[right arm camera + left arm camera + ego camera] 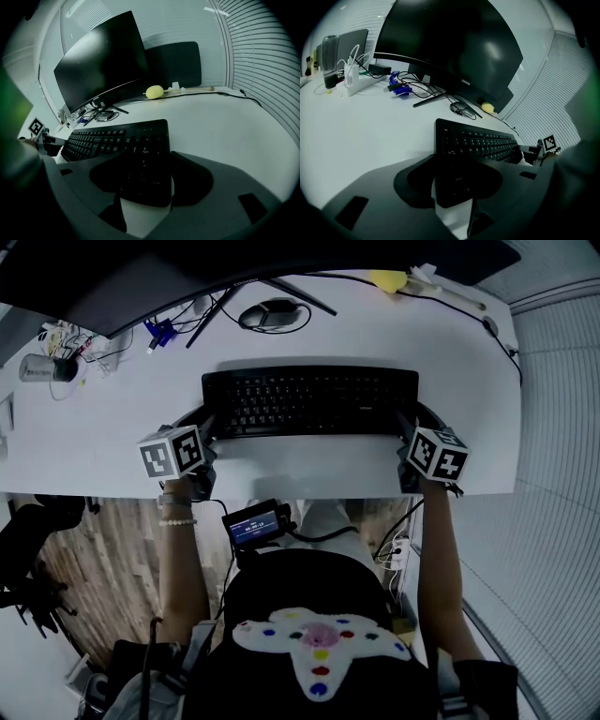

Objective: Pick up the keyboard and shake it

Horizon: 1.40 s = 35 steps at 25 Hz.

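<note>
Keyboard lies flat mid-frame on the white bench, not lifted yet. Left gripper sits at its left end and right gripper at its right end, both at the near corners. Each gripper's fingers pinch a keyboard end, one pad over the keys and one against the outer edge. Gripping both ends likely keeps the long board level and stops twisting in the shake. Monitor stands behind at the top, so lift straight up.

Ahead of the left gripper, a dark curved monitor stands on a white desk. A mouse and a yellow lump lie beneath it, with a power strip far left.
</note>
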### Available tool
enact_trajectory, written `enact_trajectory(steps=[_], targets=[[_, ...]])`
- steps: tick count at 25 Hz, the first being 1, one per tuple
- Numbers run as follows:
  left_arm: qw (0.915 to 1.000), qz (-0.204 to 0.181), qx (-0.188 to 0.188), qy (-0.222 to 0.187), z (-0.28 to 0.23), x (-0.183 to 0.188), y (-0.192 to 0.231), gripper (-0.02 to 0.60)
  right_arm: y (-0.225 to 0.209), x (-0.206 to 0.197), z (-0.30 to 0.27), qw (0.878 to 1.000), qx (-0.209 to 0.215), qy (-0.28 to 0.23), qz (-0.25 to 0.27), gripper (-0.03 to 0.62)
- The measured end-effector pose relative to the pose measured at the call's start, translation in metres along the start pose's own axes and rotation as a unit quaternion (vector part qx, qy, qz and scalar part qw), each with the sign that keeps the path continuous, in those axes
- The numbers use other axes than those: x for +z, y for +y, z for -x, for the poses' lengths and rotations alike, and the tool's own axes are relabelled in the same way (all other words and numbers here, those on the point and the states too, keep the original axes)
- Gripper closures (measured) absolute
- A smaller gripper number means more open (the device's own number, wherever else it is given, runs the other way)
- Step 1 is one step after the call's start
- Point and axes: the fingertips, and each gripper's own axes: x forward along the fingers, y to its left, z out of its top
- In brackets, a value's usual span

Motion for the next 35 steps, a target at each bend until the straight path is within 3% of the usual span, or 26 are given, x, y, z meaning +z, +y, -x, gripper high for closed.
enact_trajectory(steps=[8,15,18,21,29,35], targets=[[0.9999,0.004,0.003,-0.011,0.000,-0.003,0.000,0.410,-0.001,0.000,-0.001,1.000,-0.009,-0.006,0.001,0.315],[0.9970,-0.044,0.056,-0.032,0.009,0.001,-0.001,0.405,-0.001,0.001,0.009,0.998,-0.054,-0.022,0.018,0.318],[0.9926,-0.072,0.075,-0.063,0.021,0.009,-0.002,0.511,0.000,0.009,0.025,0.995,-0.079,-0.051,0.030,0.453],[0.9883,-0.097,0.061,-0.101,0.036,0.024,-0.017,0.551,0.011,0.020,0.044,0.992,-0.086,-0.085,0.044,0.525],[0.9704,-0.169,0.032,-0.170,0.070,0.056,-0.074,0.565,0.061,0.049,0.089,0.982,-0.057,-0.158,0.088,0.549],[0.9539,-0.229,0.009,-0.194,0.094,0.067,-0.115,0.565,0.098,0.070,0.123,0.971,-0.034,-0.205,0.115,0.551]])
